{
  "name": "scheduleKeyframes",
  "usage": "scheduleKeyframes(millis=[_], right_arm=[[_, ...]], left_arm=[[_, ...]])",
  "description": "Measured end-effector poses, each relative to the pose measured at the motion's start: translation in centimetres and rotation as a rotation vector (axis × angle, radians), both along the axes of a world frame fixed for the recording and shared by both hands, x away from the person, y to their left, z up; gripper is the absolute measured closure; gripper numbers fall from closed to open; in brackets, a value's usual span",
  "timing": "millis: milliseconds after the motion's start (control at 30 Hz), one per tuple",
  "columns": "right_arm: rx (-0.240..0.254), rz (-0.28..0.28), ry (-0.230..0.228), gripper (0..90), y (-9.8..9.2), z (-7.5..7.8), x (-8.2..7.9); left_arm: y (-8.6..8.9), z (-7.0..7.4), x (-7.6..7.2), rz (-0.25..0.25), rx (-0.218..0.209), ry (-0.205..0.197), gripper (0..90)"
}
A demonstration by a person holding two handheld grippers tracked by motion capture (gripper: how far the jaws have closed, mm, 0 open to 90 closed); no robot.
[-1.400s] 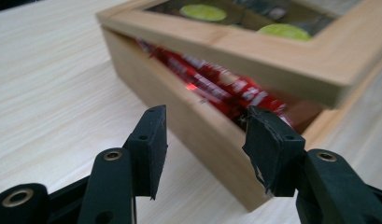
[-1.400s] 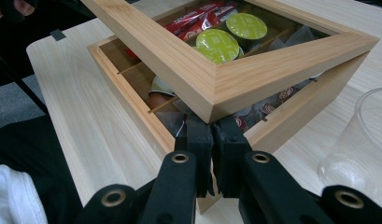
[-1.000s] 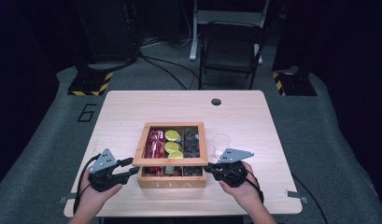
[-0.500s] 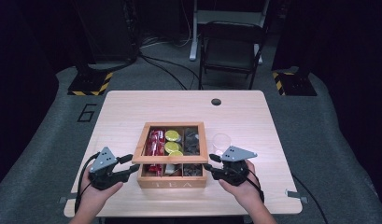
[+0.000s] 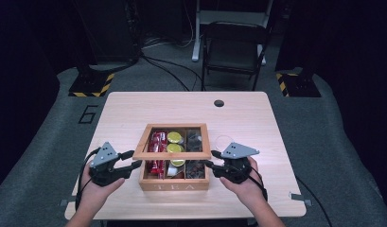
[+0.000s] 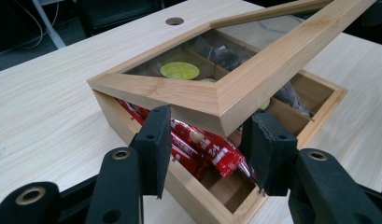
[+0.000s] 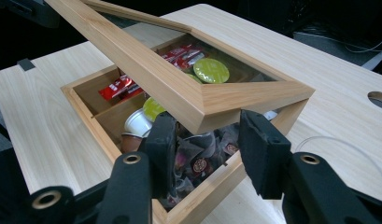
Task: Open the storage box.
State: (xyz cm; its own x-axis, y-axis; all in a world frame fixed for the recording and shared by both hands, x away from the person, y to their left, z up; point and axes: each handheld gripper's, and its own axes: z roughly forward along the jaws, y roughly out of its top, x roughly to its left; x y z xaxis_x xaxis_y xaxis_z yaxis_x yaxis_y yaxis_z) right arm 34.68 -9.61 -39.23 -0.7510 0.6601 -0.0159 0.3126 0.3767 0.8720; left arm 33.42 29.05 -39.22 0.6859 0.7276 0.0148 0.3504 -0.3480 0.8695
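Lifting: I raise the glass-paned bamboo lid (image 6: 226,88) off the wooden tea box (image 5: 174,185)
left gripper (image 6: 205,149): pinches lid corner
right gripper (image 7: 205,147): jaws just spread, astride lid corner

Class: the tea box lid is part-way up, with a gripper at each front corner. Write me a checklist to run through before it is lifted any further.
1. Left gripper shut on its corner of the lid: ok.
2. Right gripper gripping its corner: not ok. Its fingers have just been opening and stand apart from the wood.
3. Lid raised above the red sachets: ok.
4. Box sitting flat on the table: ok.
5. How the lid's back edge is joined to the box: cannot tell.
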Motion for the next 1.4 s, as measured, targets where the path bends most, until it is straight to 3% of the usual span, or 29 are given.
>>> scheduleKeyframes(millis=[233, 567, 833, 1200, 1400], right_arm=[[0.02, -0.004, 0.014, 61.1, -0.1, 1.2, 0.9], [0.026, -0.009, -0.002, 61.4, -0.1, 3.0, 2.4], [0.008, -0.016, -0.008, 61.3, 0.2, 4.1, 3.2], [0.011, -0.043, -0.005, 61.3, 0.5, 5.2, 4.3], [0.017, -0.061, -0.012, 61.2, 0.7, 5.3, 4.5]], left_arm=[[-0.1, 1.5, 1.0, -0.004, 0.019, -0.007, 53.1], [0.0, 3.3, 2.6, -0.005, -0.01, -0.005, 53.5], [0.2, 4.1, 3.4, 0.0, -0.039, 0.009, 53.5], [0.1, 5.3, 4.5, 0.012, -0.034, 0.012, 54.0], [0.1, 5.3, 4.8, 0.015, -0.052, 0.009, 53.9]])
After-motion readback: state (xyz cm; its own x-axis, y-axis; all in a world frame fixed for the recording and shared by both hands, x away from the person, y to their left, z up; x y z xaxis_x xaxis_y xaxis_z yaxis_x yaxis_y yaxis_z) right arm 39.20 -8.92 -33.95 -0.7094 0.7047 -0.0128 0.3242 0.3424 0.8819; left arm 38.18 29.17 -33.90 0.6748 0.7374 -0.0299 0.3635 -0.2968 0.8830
